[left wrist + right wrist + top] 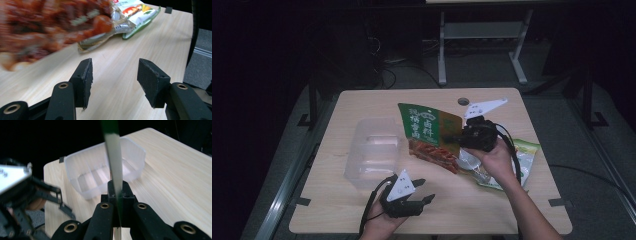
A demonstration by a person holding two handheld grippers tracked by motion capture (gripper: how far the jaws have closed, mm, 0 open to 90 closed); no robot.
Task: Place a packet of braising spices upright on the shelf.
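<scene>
Fingers [117,195] on my right gripper [460,137] are clenched on the edge of the green snack pouch [432,135], which I see edge-on between them in the right gripper view. Pouch is lifted off the worktop [492,200], long axis tilted, top corner pointing away and left. Clear plastic bin [374,152] sits just left of the pouch, so the coming move reads as a short carry leftward; right arm is nearer and already has it. Left gripper [424,192] hovers low near the front edge, fingers [86,80] spread wide, nothing between them, pouch hanging ahead of it. More snack packets [512,165] lie on the worktop under my right hand [497,160].
</scene>
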